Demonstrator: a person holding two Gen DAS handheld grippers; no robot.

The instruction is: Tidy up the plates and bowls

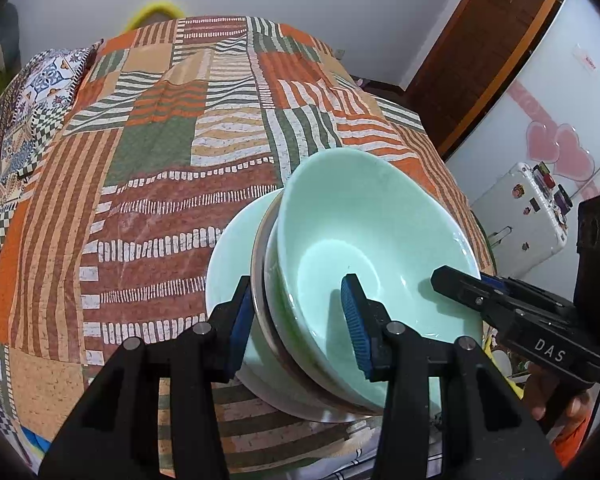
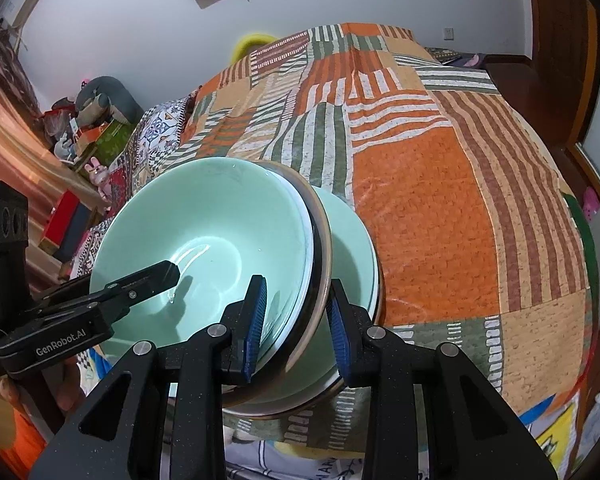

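A stack of pale green bowls and plates (image 1: 364, 240) is held over the patchwork bedspread (image 1: 160, 160). My left gripper (image 1: 296, 320) is shut on the stack's near rim, one blue pad inside the top bowl, the other under the plates. My right gripper (image 2: 296, 320) is shut on the opposite rim of the same stack (image 2: 220, 232) in the same way. Each gripper shows in the other's view, the right one (image 1: 500, 300) at the right and the left one (image 2: 120, 292) at the left.
The bedspread (image 2: 440, 200) stretches ahead. A white fridge (image 1: 560, 120) with heart stickers and a brown door (image 1: 480, 60) stand to the right. Boxes and toys (image 2: 92, 128) clutter the far left by the wall.
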